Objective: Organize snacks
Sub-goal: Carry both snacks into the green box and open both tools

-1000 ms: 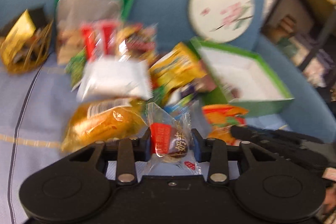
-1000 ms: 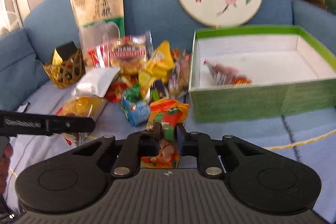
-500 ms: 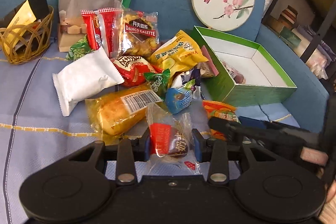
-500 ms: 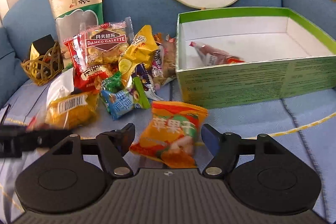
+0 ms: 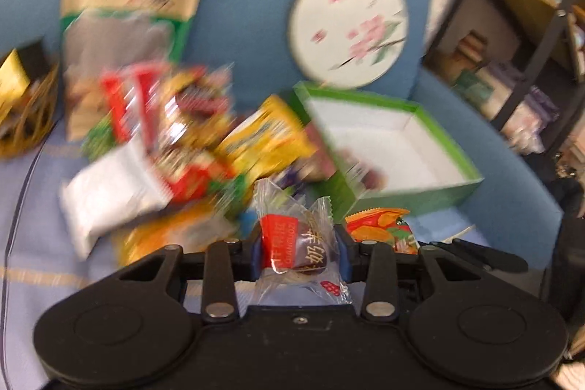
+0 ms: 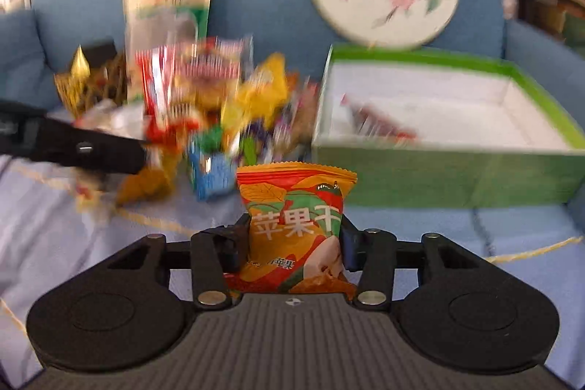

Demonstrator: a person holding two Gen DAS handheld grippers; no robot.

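Snacks (image 5: 190,148) lie mostly unsorted in the left wrist view: a blurred heap of packets covers the blue sofa seat just left of the green box (image 5: 413,196), which holds only one dark packet or so on its white floor, so by my reading the sorting has barely begun and nearly the whole heap is left. In this view the left gripper (image 5: 298,245) has its jaws clamped on a clear-wrapped candy (image 5: 296,243) with a red label; the wrapper sits squarely between the pads and sticks up above them, with the box ahead and to the right. An orange packet (image 5: 380,231) shows just right of it. In the right wrist view the right gripper (image 6: 294,236) has just been closing its jaws, and they now stand against both sides of that orange packet (image 6: 294,218), which stands upright between them with its crimped top well above the pads. The box (image 6: 457,167) lies ahead and to the right, one reddish packet inside, the heap to its left.
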